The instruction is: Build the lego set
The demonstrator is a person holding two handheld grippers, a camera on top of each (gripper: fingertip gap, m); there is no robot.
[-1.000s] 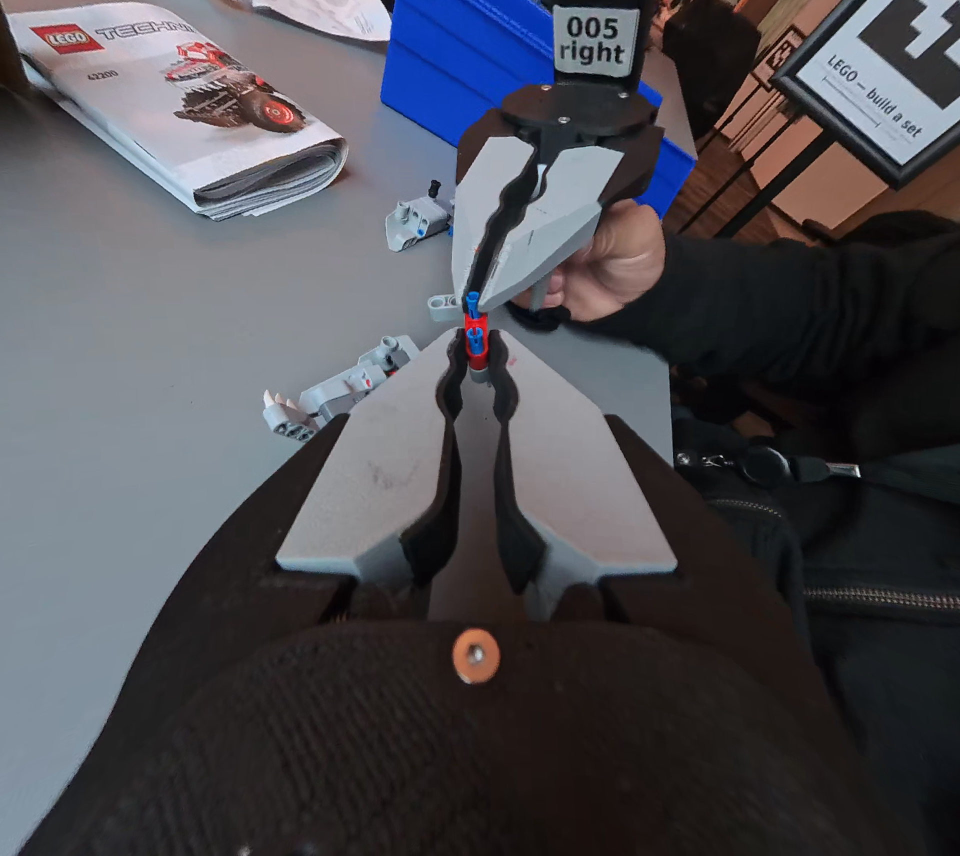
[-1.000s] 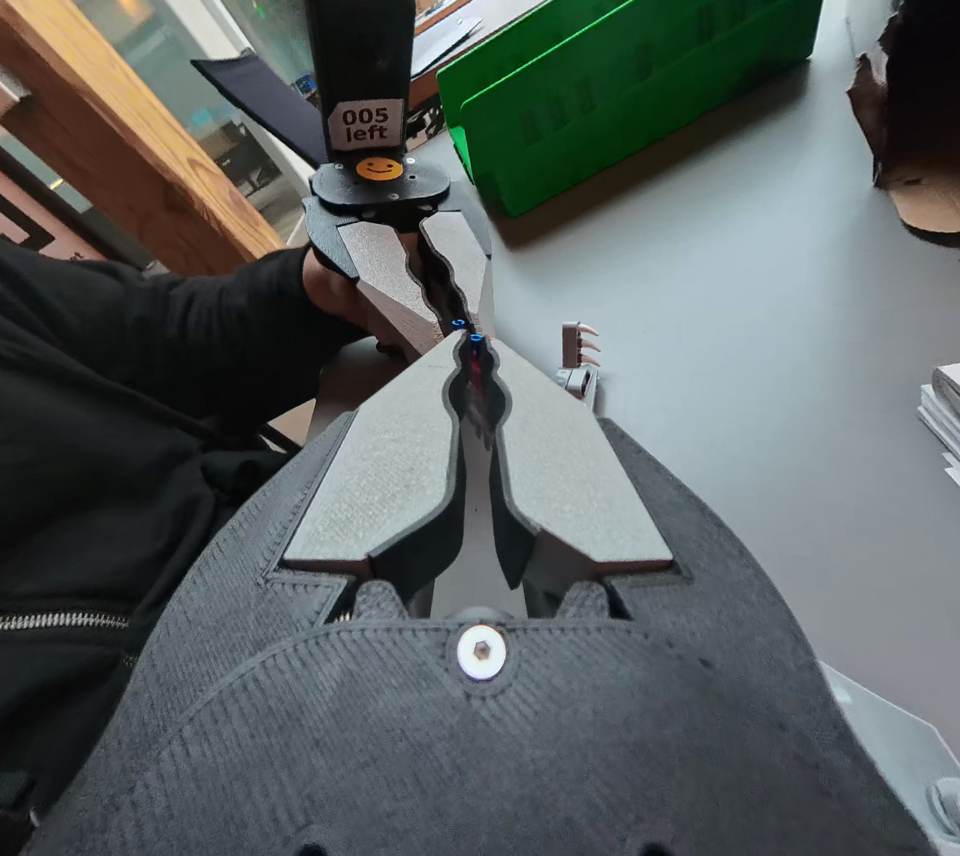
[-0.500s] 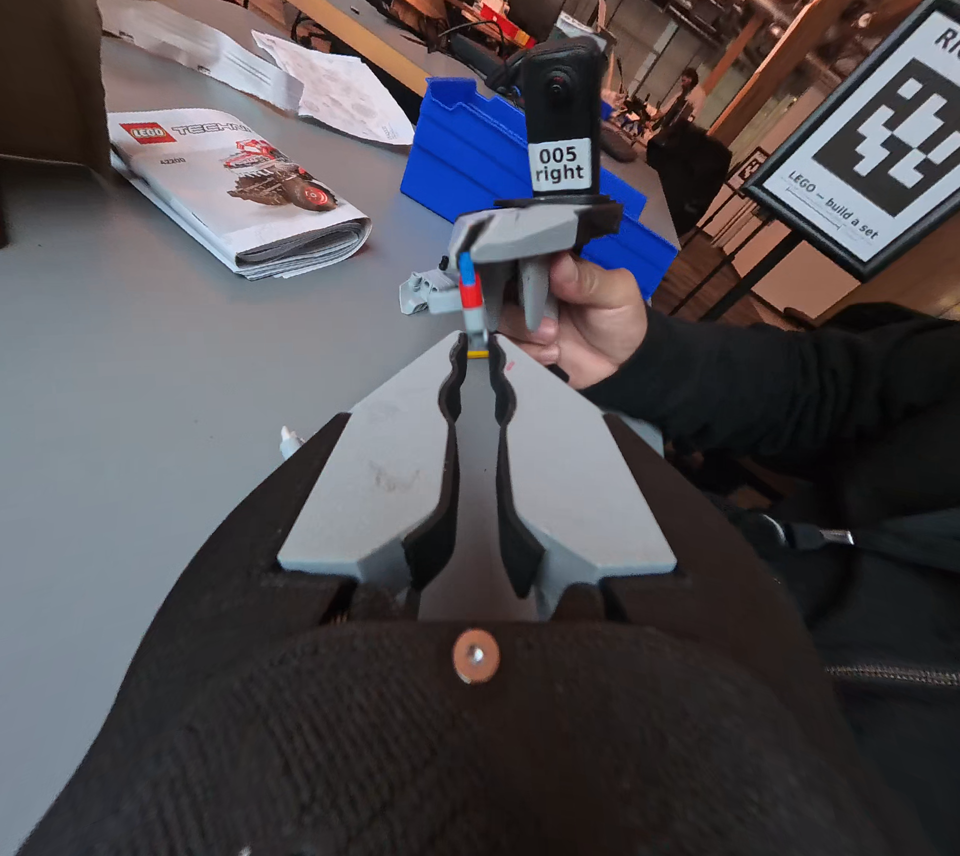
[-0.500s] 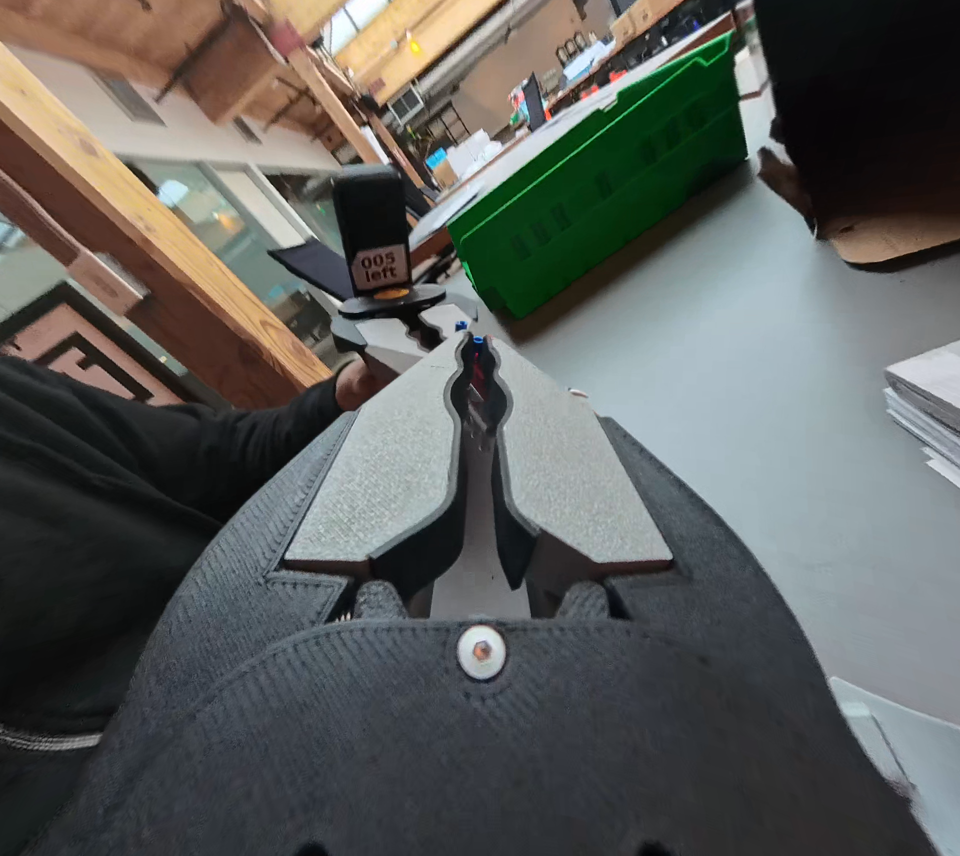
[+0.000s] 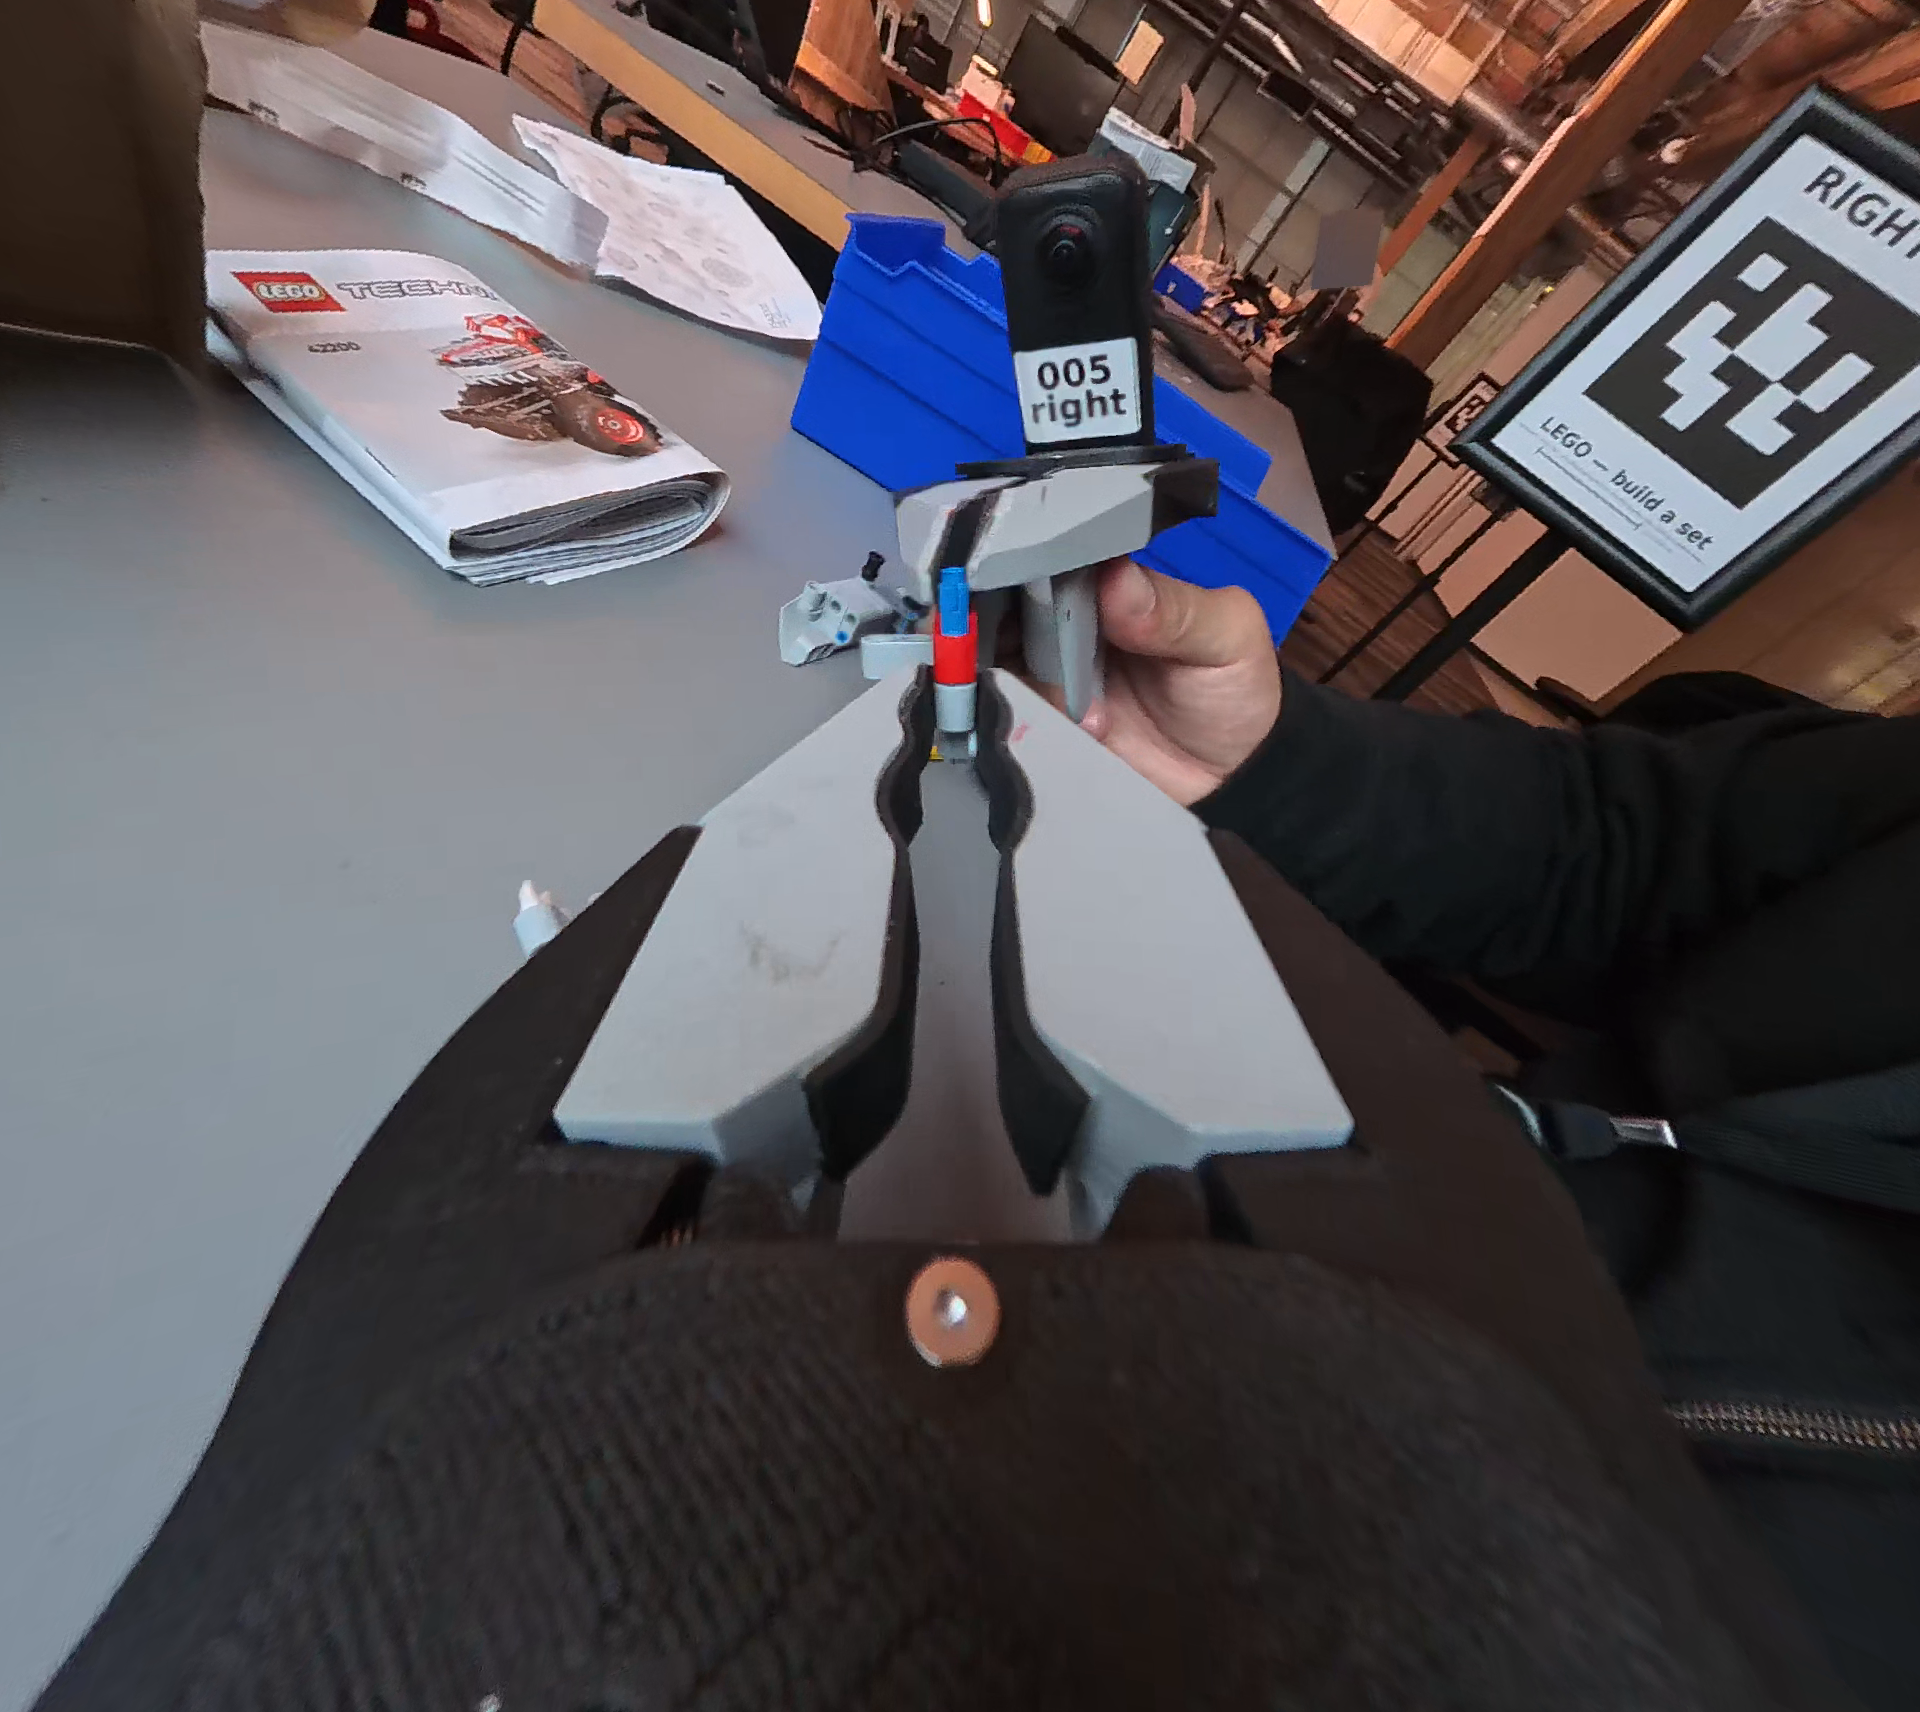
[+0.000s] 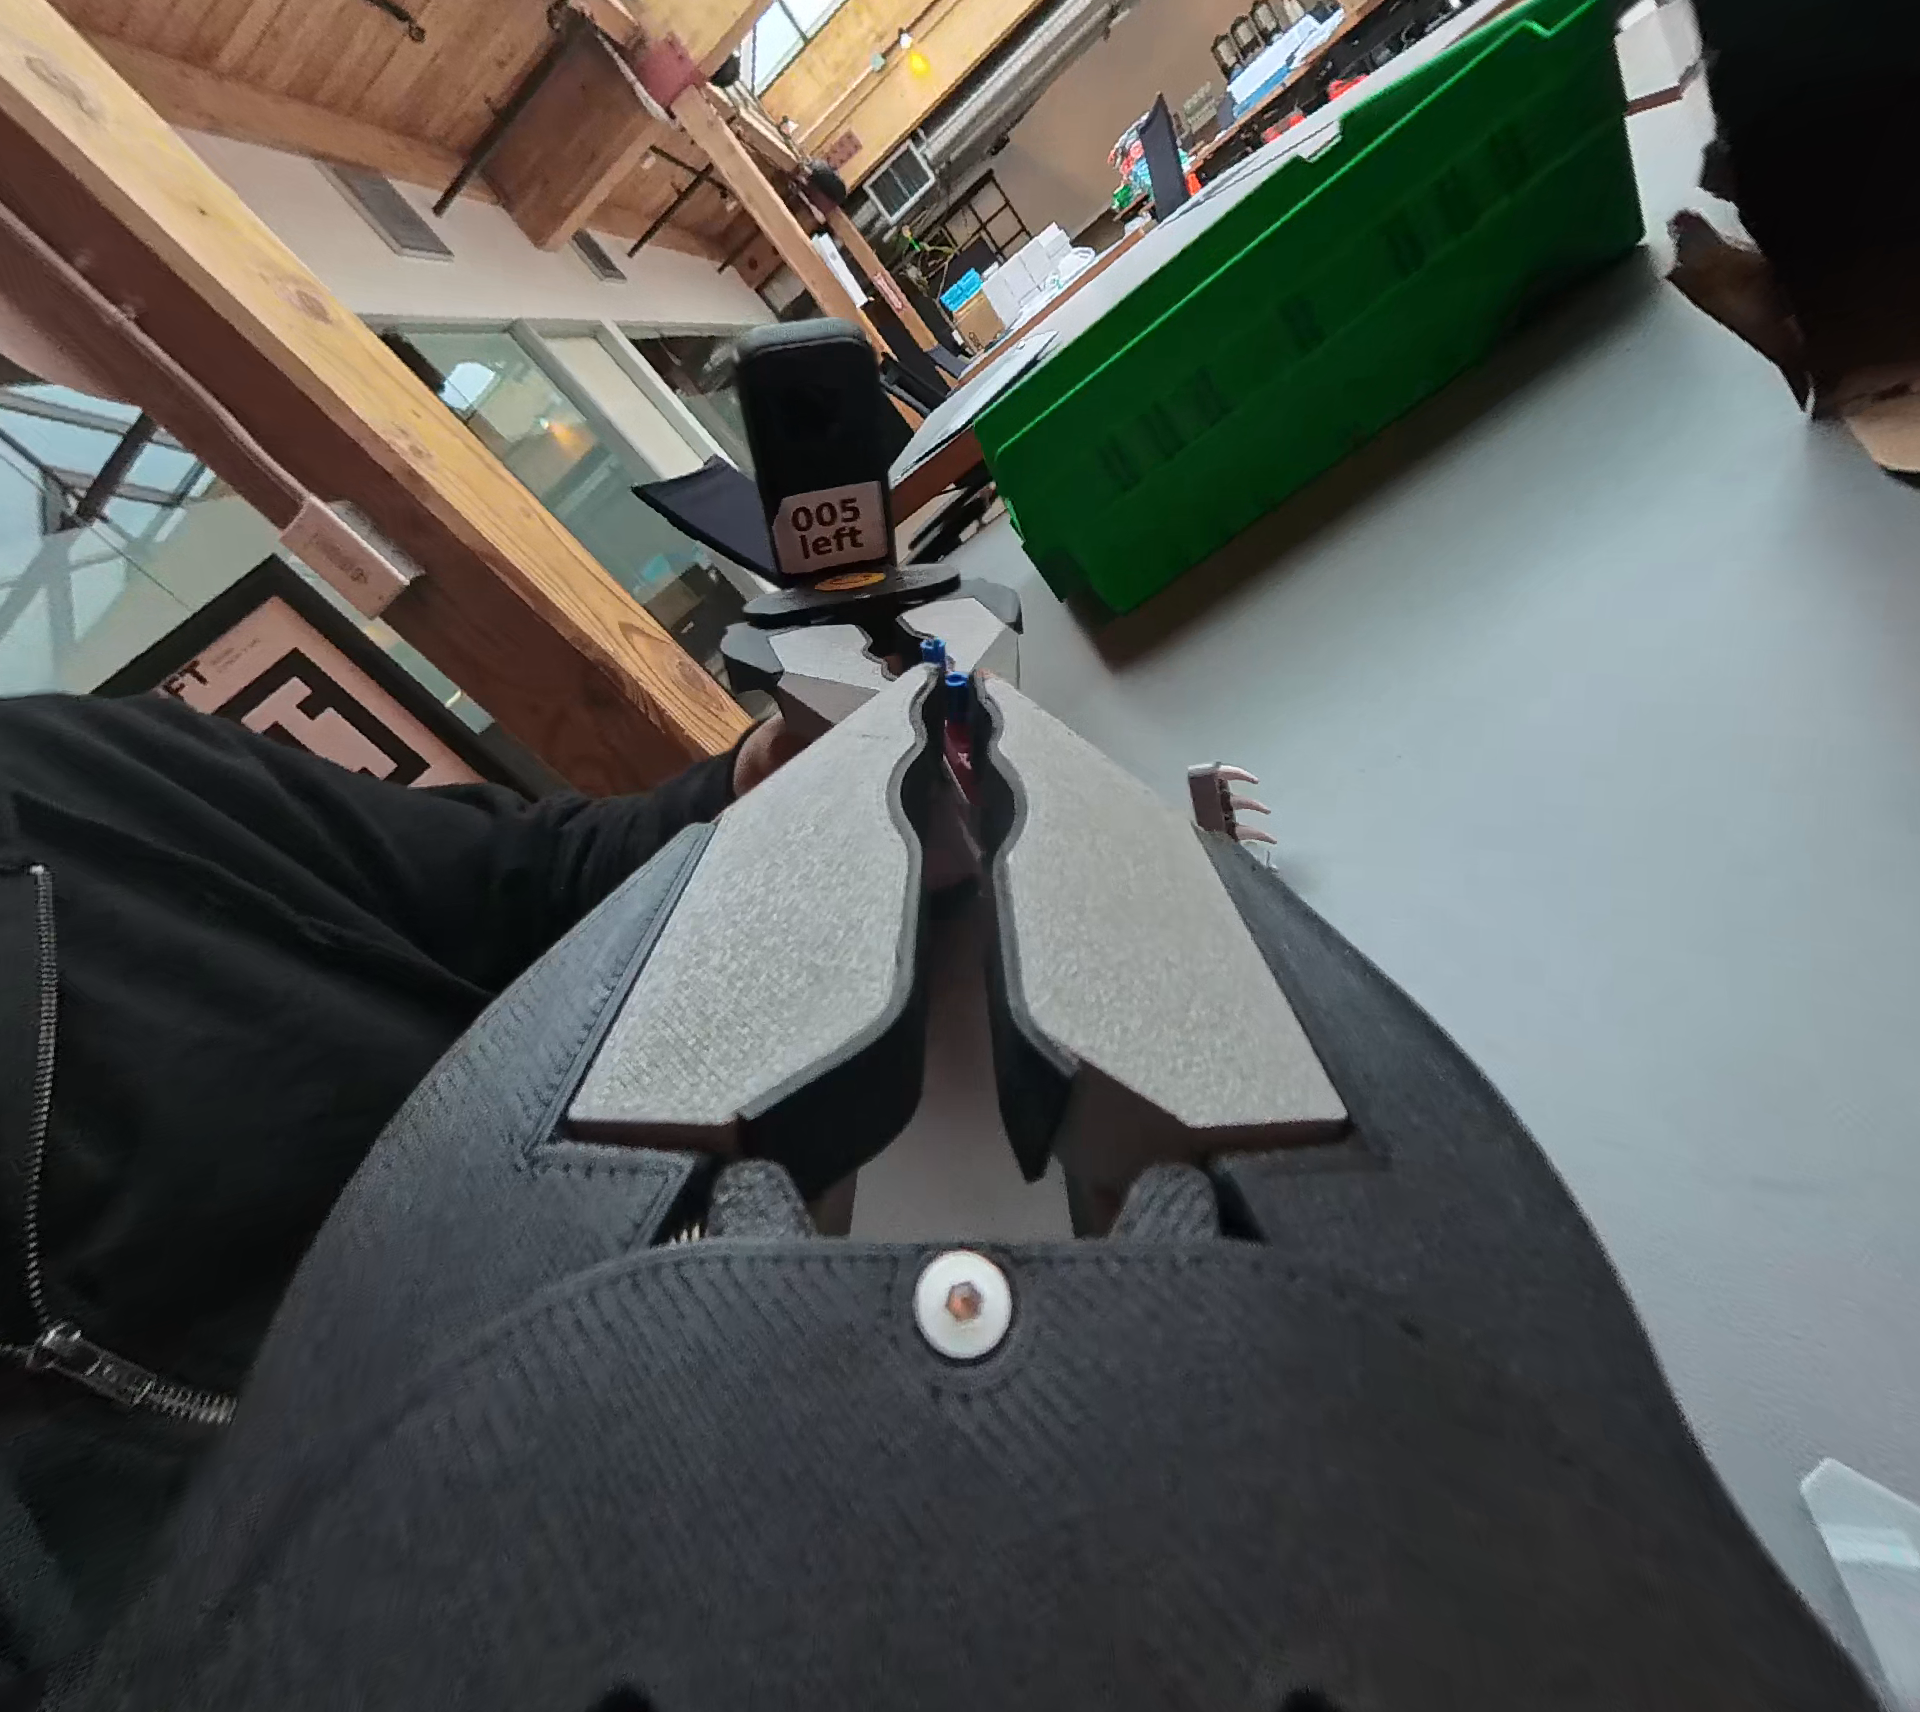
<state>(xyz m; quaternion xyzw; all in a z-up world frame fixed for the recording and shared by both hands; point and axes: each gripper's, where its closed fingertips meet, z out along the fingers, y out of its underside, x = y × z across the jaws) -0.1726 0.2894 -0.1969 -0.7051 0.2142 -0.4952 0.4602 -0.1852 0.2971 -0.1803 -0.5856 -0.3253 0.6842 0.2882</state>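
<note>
A small lego assembly (image 5: 954, 646), with a blue pin on top, a red middle and a grey and yellow base, is held in the air between my two grippers. My left gripper (image 5: 951, 706) is shut on its grey lower end. My right gripper (image 5: 948, 566) points down from above and is shut on the blue and red upper end. In the right wrist view the red part and blue pin (image 6: 954, 706) sit between my right gripper's (image 6: 951, 691) fingers, with the left gripper (image 6: 914, 639) just beyond. A hand holds each gripper.
Loose grey lego parts (image 5: 831, 618) lie on the grey table (image 5: 260, 727) beyond the grippers. A toothed grey part (image 5: 535, 909) (image 6: 1231, 805) lies nearer. An instruction booklet (image 5: 468, 415), paper sheets (image 5: 665, 239), a blue bin (image 5: 935, 374), a green bin (image 6: 1330, 374) and a framed sign (image 5: 1745, 374) stand around.
Both grippers have lifted and tilted up away from the table with the small assembly still between them. The right gripper now points down from above instead of facing the left one.
</note>
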